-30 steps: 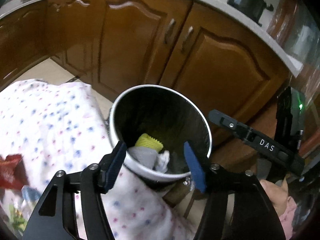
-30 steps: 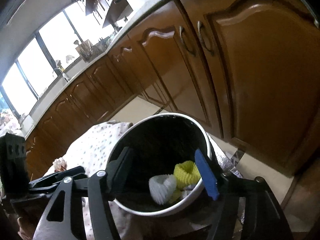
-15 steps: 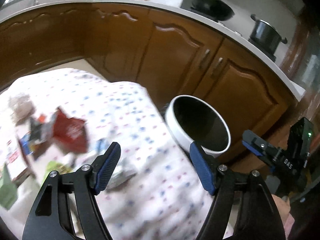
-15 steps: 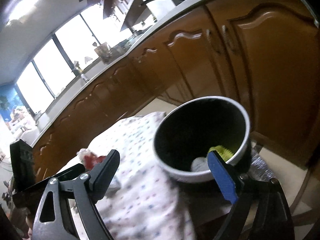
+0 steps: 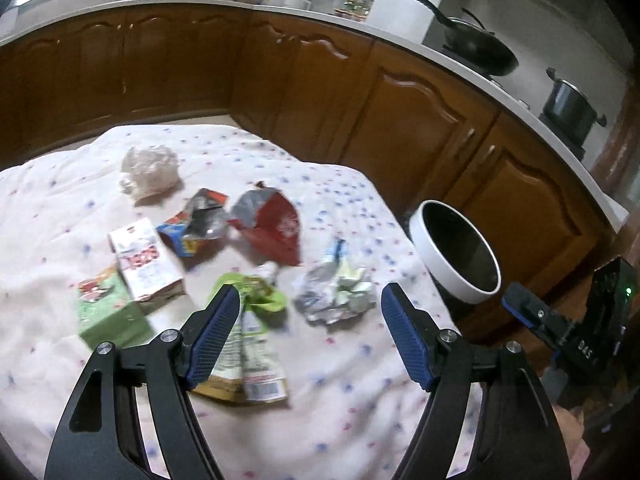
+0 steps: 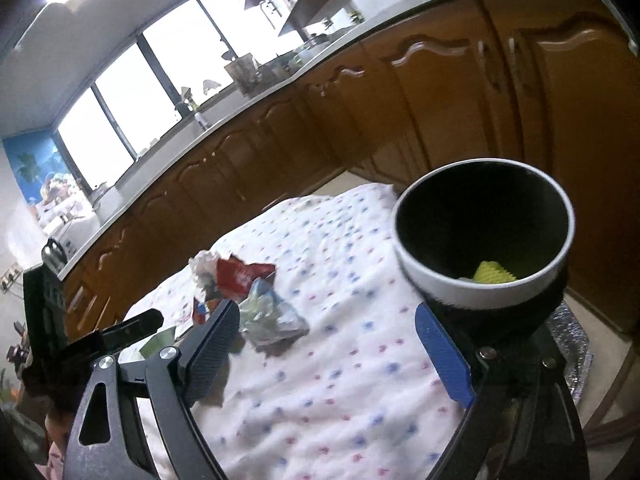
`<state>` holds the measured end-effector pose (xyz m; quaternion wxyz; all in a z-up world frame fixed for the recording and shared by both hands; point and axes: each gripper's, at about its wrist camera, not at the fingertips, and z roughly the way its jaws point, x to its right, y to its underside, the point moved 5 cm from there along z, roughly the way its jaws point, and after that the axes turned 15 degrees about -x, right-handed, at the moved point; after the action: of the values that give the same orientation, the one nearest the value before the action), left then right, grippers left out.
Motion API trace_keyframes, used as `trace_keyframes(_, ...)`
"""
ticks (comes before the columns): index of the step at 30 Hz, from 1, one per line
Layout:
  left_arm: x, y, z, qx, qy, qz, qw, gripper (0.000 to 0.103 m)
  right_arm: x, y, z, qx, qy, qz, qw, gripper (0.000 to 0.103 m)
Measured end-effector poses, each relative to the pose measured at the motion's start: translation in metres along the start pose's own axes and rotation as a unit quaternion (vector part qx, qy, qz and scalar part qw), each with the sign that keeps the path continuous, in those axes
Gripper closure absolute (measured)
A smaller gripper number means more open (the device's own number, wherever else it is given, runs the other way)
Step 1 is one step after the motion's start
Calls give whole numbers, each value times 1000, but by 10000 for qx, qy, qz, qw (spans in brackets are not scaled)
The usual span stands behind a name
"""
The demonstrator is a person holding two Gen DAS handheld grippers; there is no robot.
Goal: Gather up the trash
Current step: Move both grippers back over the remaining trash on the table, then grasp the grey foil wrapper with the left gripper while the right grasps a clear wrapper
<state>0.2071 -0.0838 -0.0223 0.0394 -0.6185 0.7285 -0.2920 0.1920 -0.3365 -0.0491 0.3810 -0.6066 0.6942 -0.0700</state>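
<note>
Hovering over a counter covered in a dotted white cloth, the left gripper is sitting with its jaws spread wide and nothing between them. Trash is lying all over the middle of the cloth: a crumpled silver wrapper just beyond the jaws, a flat green-and-yellow pouch partly under the left finger with its long axis running roughly away from the camera, a red wrapper, a white carton, a green box and a clear plastic wad at the far side. Cloth around the pile is looking bare toward the near and right edges.

A white-rimmed trash bin is standing just off the right edge of the cloth, mouth tipped toward the camera, with brown cabinets close behind it. The right gripper is also gaping wide and empty, and something yellow is showing inside the bin.
</note>
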Motion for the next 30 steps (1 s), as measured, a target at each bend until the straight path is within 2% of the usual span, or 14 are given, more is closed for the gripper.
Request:
trace_keyframes(7,-24,-6,2,-97,-112,-91,9998,28,-19,2,25,-262,-80,-159,9995,12)
trace_keyframes(11,-23,-15,12,-294,-131,170,9993,28,-29,1,43,-454,-178,-224,9986,12)
trace_keyframes(24,-30,-73,63,-584,-504,297,9966,29,-58,-5,116,-1126,-157,-651,9914,14)
trace_keyframes(25,-30,-76,68,-612,-530,318,9962,31,-59,-6,119,-1152,-152,-663,9910,15)
trace_keyframes(27,-29,-78,76,-687,-566,384,9953,42,-60,-5,127,-1246,-139,-695,9897,24)
trace_keyframes(28,-29,-79,80,-736,-568,412,9948,52,-58,-5,130,-1281,-144,-693,9892,27)
trace_keyframes(29,-28,-79,85,-808,-554,440,9942,65,-58,-4,134,-1329,-150,-687,9886,38)
trace_keyframes(30,-27,-78,90,-882,-524,459,9937,72,-57,-2,137,-1374,-179,-680,9880,53)
